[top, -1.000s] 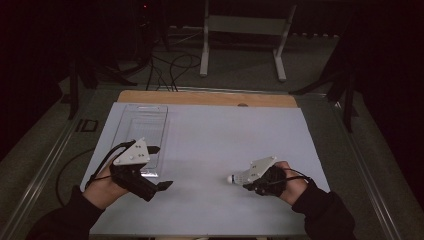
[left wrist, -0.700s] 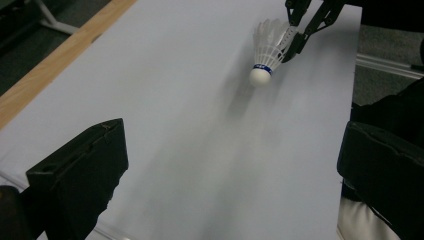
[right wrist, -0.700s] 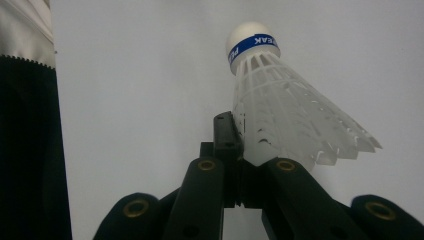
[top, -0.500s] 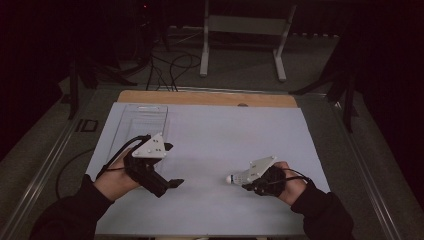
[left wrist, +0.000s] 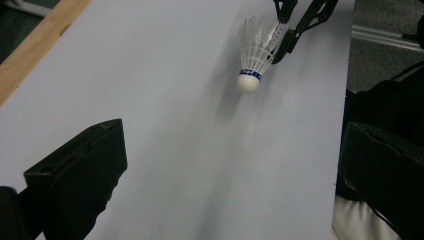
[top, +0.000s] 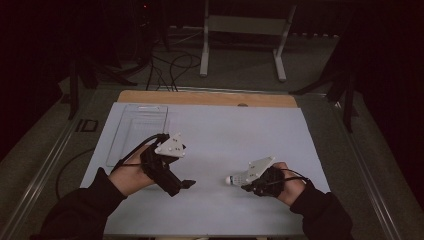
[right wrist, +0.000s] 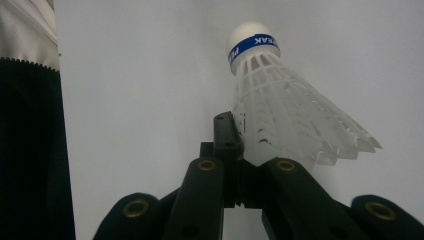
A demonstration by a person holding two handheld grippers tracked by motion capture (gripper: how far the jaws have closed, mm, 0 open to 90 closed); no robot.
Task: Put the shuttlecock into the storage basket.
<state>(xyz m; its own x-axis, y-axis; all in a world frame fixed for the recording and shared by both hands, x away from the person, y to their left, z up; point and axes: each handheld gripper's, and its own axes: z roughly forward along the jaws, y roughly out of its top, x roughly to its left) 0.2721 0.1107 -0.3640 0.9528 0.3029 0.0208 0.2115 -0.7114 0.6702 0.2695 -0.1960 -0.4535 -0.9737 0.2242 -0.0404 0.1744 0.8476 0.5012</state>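
Observation:
A white shuttlecock (top: 231, 179) with a blue band on its cork is held just above the white table sheet (top: 235, 135), cork pointing left. My right gripper (top: 242, 183) is shut on the edge of its skirt. In the right gripper view the jaws (right wrist: 240, 142) pinch the skirt of the shuttlecock (right wrist: 285, 110) from below. My left gripper (top: 185, 185) is to the shuttlecock's left, open and aimed at it with a short gap between. In the left gripper view its jaws (left wrist: 234, 132) stand wide apart, with the shuttlecock (left wrist: 255, 50) and the right gripper (left wrist: 292, 22) ahead.
A clear plastic tray (top: 137, 132) lies flat on the sheet at the back left. A wooden strip (top: 205, 98) runs along the table's far edge. Beyond it are cables and a metal stand (top: 242, 30) on the floor.
My left gripper has moved right, toward the middle of the table and closer to the shuttlecock. The right gripper has stayed put with the shuttlecock in it.

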